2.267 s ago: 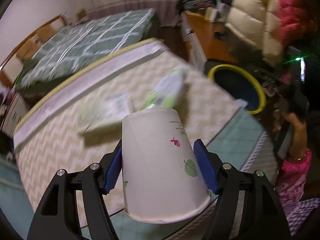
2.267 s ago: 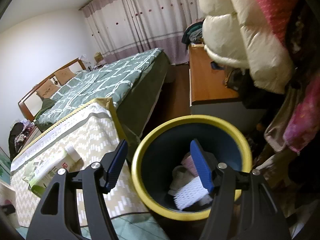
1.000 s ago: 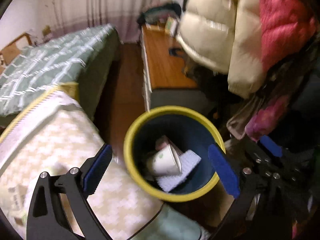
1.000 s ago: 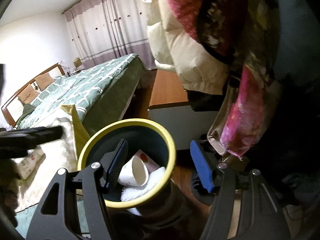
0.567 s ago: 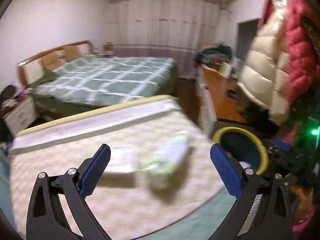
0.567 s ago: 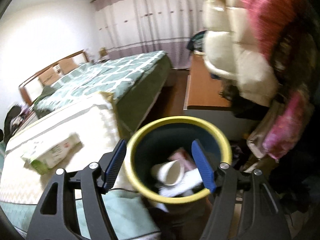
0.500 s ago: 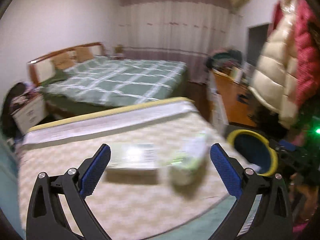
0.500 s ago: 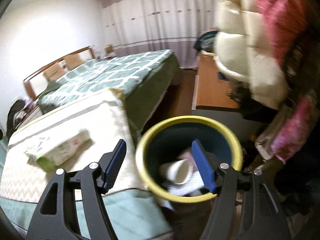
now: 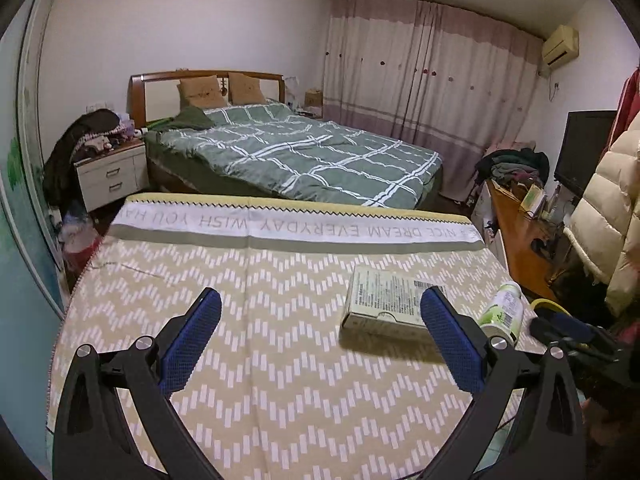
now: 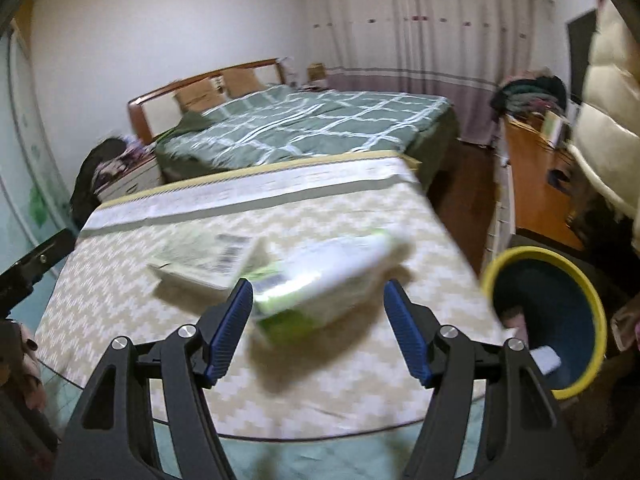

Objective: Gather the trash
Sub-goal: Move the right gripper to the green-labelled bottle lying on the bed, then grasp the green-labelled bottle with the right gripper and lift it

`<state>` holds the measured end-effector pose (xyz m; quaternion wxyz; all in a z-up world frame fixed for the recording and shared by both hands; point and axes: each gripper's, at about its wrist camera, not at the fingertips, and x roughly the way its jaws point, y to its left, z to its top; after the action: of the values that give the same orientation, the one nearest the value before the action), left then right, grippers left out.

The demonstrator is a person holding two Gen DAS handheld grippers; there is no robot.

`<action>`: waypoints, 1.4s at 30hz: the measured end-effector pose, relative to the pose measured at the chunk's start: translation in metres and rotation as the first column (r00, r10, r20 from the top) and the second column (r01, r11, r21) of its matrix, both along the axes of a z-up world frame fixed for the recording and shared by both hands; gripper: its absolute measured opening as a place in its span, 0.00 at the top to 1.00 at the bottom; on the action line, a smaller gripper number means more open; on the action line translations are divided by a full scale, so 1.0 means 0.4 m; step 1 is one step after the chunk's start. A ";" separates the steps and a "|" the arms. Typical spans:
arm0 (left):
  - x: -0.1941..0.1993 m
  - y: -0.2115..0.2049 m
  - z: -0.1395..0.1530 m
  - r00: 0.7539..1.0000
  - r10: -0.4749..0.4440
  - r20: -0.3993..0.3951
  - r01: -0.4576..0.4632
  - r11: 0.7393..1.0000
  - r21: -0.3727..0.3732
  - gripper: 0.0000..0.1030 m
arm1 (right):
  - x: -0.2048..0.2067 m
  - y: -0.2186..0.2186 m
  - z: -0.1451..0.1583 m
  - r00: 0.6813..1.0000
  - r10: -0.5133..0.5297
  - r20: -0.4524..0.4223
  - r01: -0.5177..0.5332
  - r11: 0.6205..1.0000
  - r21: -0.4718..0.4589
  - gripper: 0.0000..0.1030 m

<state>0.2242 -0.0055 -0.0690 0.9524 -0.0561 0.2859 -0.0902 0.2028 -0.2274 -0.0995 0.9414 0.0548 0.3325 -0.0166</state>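
Trash bin [image 10: 588, 276] beside zigzag-cloth table [image 9: 280, 360] with box [image 9: 384, 304], seemingly bottle [image 10: 320, 276]; both hand-held grippers wide, empty.

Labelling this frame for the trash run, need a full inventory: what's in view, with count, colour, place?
flat carton box: 1, pale green-white with printed text and barcode, lying on the table, right of centre
bottle: 1, white with green label, lying on its side at the table's right edge, beside the box
trash bin: 1, dark blue with yellow rim, on the floor off the table's right corner, some white trash inside
tablecloth: 1, beige zigzag pattern with a white lettered band at the far edge
bed: 1, green checked quilt, beyond the table
nightstand: 1, white, left of the bed
left gripper: black with blue pads, open, empty, above the table
right gripper: black with blue pads, open, aimed at the bottle
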 end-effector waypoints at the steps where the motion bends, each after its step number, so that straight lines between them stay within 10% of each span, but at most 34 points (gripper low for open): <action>1: -0.003 0.001 -0.002 1.000 -0.001 0.003 0.001 1.000 -0.004 0.05 | 0.009 0.018 -0.009 1.000 0.006 -0.013 -0.006 1.000 -0.014 0.37; 24: -0.009 -0.047 -0.014 0.999 -0.022 -0.026 0.021 1.000 -0.003 0.05 | -0.079 -0.174 -0.073 0.985 -0.158 -0.077 0.159 0.987 0.011 0.37; 35: -0.007 -0.060 -0.020 0.999 -0.036 -0.035 0.036 0.999 -0.005 0.05 | 0.016 -0.091 -0.094 0.986 -0.120 -0.118 0.121 0.993 0.001 0.30; 42: -0.006 -0.063 -0.022 0.998 -0.041 -0.036 0.041 0.999 -0.005 0.05 | 0.032 -0.118 -0.101 0.981 -0.150 -0.124 0.152 0.988 0.000 0.47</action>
<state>0.2220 -0.0309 -0.0778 0.9448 -0.0539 0.3041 -0.1094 0.2155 -0.2748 -0.1399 0.9147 0.0833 0.3851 -0.0898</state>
